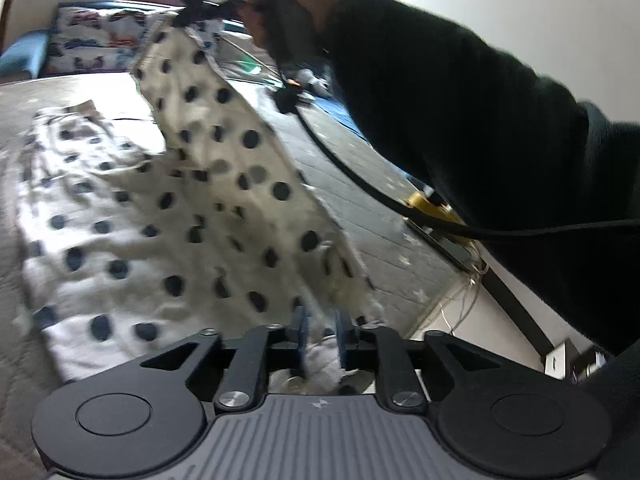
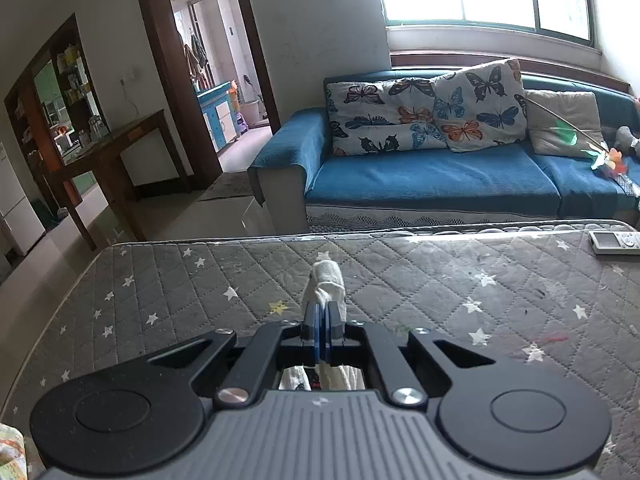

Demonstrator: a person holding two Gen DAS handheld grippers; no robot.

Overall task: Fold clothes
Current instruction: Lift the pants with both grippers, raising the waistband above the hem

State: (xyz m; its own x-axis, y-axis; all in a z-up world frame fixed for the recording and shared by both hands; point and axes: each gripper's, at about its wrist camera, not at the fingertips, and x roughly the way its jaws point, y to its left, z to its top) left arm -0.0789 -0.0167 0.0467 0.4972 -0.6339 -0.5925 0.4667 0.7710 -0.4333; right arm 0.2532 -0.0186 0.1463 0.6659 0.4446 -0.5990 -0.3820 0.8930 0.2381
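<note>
Starting from the left gripper (image 1: 320, 334), we see its blue pads standing a little apart, with white cloth lying between and below them; whether they press on it we cannot tell, so we count this side as loose. Our right gripper (image 2: 322, 330) has its pads closed tight on a bunched white edge of the polka-dot garment (image 1: 208, 184), which pokes out past the tips toward twelve o'clock. In the left wrist view that same gripper sits at about eleven o'clock, high up, with a dark sleeve (image 1: 460, 92) behind it, lifting one corner so the cloth hangs as a slanted sheet. The rest of the garment lies spread on the quilted star-print mattress (image 2: 440, 280), running toward nine o'clock. A remote control (image 2: 614, 242) rests near the mattress edge at three o'clock, well apart from the cloth.

To do this fold well, we judge the raised corner should travel straight over the flat part, kept taut, while our left side pins the near hem so nothing drags.
</note>
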